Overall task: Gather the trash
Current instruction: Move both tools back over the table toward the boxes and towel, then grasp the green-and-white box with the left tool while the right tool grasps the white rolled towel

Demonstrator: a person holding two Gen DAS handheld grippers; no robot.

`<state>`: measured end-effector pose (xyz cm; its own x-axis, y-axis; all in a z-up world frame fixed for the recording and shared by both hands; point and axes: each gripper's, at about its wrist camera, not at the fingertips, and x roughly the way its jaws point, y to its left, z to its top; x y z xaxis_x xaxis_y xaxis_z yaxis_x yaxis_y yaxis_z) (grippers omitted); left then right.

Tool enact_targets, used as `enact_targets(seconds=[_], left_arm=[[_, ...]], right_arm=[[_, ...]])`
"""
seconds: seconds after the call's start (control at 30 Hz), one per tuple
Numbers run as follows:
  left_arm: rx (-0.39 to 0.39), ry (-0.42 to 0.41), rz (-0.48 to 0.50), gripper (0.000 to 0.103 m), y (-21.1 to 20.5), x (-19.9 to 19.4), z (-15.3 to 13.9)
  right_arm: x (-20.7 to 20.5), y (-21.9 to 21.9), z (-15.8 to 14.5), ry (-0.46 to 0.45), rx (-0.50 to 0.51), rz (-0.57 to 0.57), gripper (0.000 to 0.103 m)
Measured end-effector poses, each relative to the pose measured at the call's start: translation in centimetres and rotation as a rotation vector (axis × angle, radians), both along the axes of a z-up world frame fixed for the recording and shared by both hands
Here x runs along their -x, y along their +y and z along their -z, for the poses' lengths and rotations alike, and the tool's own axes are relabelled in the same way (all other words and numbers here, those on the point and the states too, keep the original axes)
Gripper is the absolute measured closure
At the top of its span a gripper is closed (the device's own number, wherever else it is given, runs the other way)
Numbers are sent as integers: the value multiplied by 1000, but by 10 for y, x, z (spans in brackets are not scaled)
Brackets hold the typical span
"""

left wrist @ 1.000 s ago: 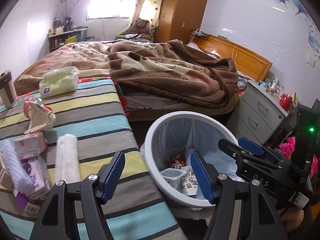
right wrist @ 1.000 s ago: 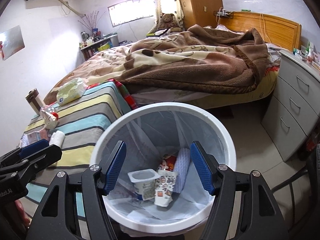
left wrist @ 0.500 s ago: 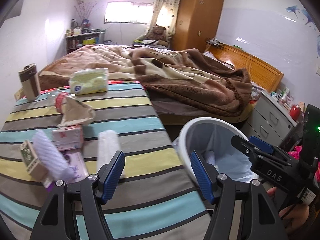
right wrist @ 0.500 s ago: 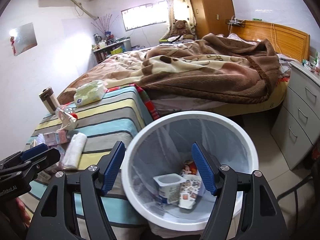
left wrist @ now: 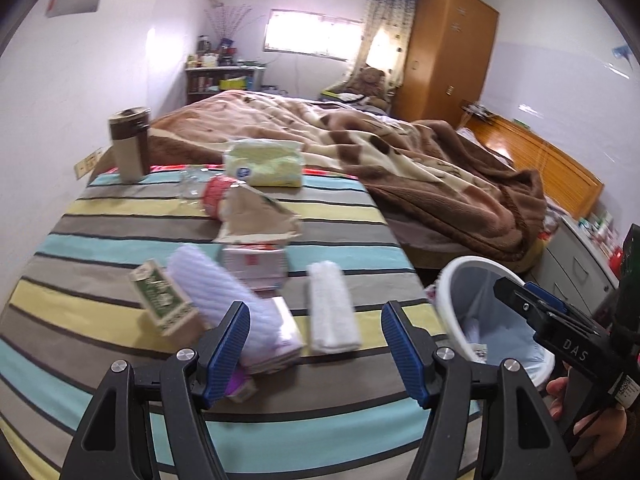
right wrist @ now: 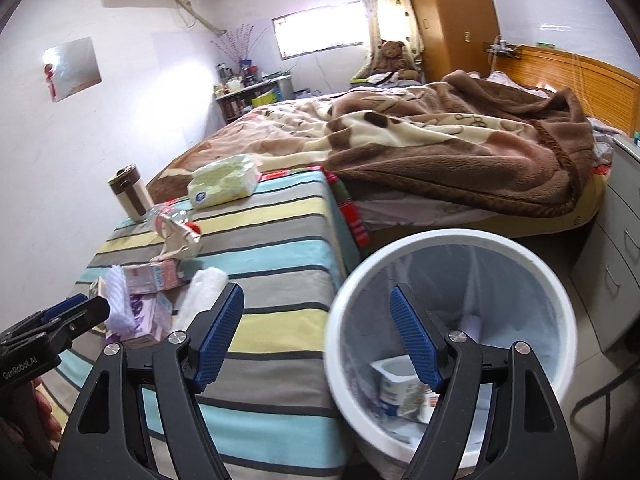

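Observation:
Trash lies on a striped table (left wrist: 120,216): a white foam strip (left wrist: 332,306), a lavender foam roll (left wrist: 228,300), a green carton (left wrist: 162,296), a pink box (left wrist: 256,264), a torn brown paper bag (left wrist: 256,220) and a red-capped plastic bottle (left wrist: 208,196). My left gripper (left wrist: 316,344) is open and empty above the table's near edge, in front of the white strip. The white bin (right wrist: 448,308) stands right of the table with a yogurt cup (right wrist: 396,384) inside. My right gripper (right wrist: 316,336) is open and empty, straddling the bin's left rim.
A tissue pack (left wrist: 264,162) and a brown tumbler (left wrist: 130,144) stand at the table's far side. A bed with a brown blanket (right wrist: 460,148) lies behind. Grey drawers (right wrist: 616,264) stand right of the bin.
Both grippers have swung left, away from the bin toward the table. The left view now faces the trash pile; the bin has slid to the right in both views.

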<state>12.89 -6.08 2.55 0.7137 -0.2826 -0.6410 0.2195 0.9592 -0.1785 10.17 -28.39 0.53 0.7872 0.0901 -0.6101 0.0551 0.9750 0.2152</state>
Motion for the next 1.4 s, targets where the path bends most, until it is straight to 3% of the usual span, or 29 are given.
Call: enact_targets(seconds=[0.33, 0.57, 1.0, 1.17, 1.4], left_arm=[[3, 31, -141, 35, 66, -11, 15], [21, 59, -185, 34, 93, -17, 26], [93, 120, -191, 31, 105, -44, 45], [75, 143, -184, 31, 103, -58, 52], [35, 188, -246, 31, 119, -67, 67]], right_arm=[[-20, 32, 6, 32, 5, -70, 26], [-41, 52, 19, 87, 14, -110, 25], [-68, 78, 41, 192, 44, -167, 25], [-75, 87, 46, 215, 49, -189, 25], [-84, 94, 53, 243, 75, -186, 25]])
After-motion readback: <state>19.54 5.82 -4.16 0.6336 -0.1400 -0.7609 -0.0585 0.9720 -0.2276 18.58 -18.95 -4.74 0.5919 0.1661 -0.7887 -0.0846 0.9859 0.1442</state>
